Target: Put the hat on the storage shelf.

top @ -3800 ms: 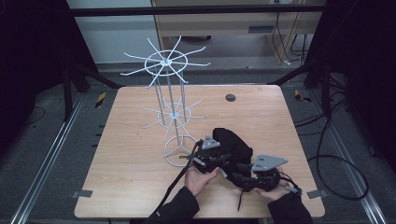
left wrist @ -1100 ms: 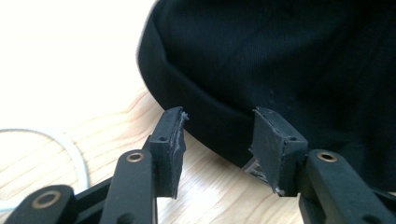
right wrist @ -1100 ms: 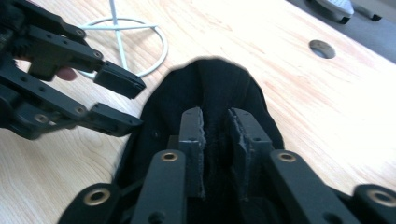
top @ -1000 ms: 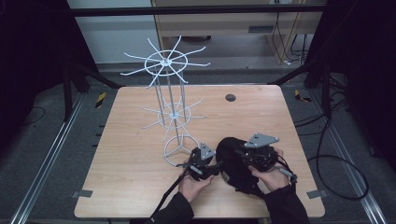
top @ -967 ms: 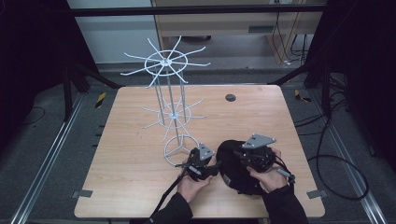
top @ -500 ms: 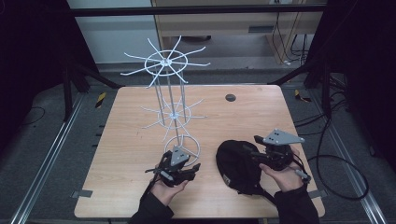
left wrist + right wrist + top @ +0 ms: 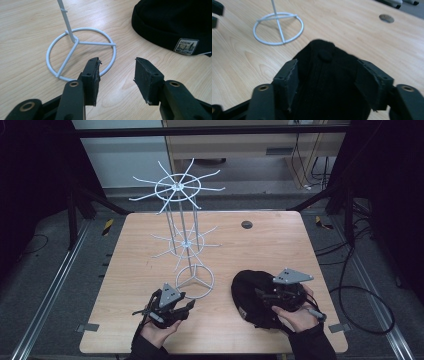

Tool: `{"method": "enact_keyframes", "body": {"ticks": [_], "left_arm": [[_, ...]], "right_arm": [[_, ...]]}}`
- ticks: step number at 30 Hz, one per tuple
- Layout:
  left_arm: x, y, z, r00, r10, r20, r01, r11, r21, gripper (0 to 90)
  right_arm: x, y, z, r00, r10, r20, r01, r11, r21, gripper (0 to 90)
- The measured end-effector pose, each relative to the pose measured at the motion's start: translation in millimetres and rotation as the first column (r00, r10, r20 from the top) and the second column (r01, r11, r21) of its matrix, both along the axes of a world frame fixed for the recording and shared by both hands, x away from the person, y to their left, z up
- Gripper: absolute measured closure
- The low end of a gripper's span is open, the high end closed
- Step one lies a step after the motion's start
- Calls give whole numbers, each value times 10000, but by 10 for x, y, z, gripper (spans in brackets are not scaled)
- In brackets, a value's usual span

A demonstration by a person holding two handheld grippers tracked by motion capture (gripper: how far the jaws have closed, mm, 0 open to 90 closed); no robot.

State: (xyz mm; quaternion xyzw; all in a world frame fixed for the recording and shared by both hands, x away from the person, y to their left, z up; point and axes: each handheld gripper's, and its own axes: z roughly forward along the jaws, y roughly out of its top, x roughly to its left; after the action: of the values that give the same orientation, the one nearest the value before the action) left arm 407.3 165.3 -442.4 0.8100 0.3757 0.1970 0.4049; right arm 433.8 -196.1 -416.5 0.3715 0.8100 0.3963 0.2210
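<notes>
The left hand-held gripper [image 7: 167, 306] has let go of the black cap [image 7: 252, 296] and pulled away to the ring base of the white wire rack [image 7: 194, 279], jaws apart and empty. The right hand-held gripper [image 7: 325, 75] now sits alone over the cap on the bench [image 7: 150, 250], jaws spread around its crown, not visibly clamped. Hanging the cap likely comes next.

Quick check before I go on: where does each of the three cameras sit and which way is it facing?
High view: above the person's side, looking forward and down at the table; both hands show.
Left gripper view: on the left gripper, facing the rack's ring base; open fingers show.
Right gripper view: on the right gripper, over the black cap.
Shared: base and cap.
</notes>
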Motion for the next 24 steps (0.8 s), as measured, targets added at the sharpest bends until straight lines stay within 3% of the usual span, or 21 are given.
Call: {"method": "enact_keyframes", "body": {"ticks": [4,5,9,13,14,15,16,17,18,19,20,21,22,23,24], "left_arm": [[-68,196,7,9996,281,100,-283,9995,168,537],[-86,267,6,9990,437,132,-439,9989,159,537],[-119,598,23,9928,1189,142,-1189,9929,-6,538],[-115,882,62,9813,1912,211,-1899,9803,-535,539],[-107,924,65,9793,2012,226,-1997,9783,-545,539],[-76,1020,57,9712,2366,281,-2349,9705,-543,537],[-76,1020,57,9712,2366,281,-2349,9705,-543,533],[-48,1094,41,9631,2679,258,-2664,9624,-527,528],[-48,1094,41,9631,2679,258,-2664,9624,-527,525],[-14,1161,19,9567,2903,193,-2888,9557,-565,525],[-14,1161,19,9567,2903,193,-2888,9557,-565,523],[15,1210,3,9503,3107,222,-3093,9496,-517,519],[15,1210,3,9503,3107,222,-3093,9496,-517,514],[43,1258,-16,9439,3293,247,-3280,9436,-462,507],[43,1258,-16,9439,3293,247,-3280,9436,-462,498]], "right_arm": [[33,26,-65,9998,-166,-148,160,9990,-407,371],[45,30,-73,9995,-163,-254,151,9989,-449,411],[67,51,-86,9977,-205,-643,138,9946,-1027,712],[68,66,-78,9974,-284,-658,197,9915,-1287,821],[62,58,-56,9980,-231,-595,157,9923,-1231,833],[55,48,-35,9984,-214,-517,157,9941,-1071,835],[50,33,-14,9990,-204,-392,167,9956,-919,837],[44,10,12,9995,-182,-254,164,9975,-691,838],[39,-16,42,9997,-202,-123,197,9989,-420,838],[33,-45,74,9998,-206,79,207,9997,-142,838],[25,-73,107,9993,-203,307,198,9997,161,838],[17,-102,139,9983,-186,557,160,9988,455,838],[7,-119,165,9974,-239,681,192,9974,690,839],[1,-145,199,9955,-277,903,193,9955,928,840],[1,-145,199,9955,-277,903,193,9955,928,840]]}}
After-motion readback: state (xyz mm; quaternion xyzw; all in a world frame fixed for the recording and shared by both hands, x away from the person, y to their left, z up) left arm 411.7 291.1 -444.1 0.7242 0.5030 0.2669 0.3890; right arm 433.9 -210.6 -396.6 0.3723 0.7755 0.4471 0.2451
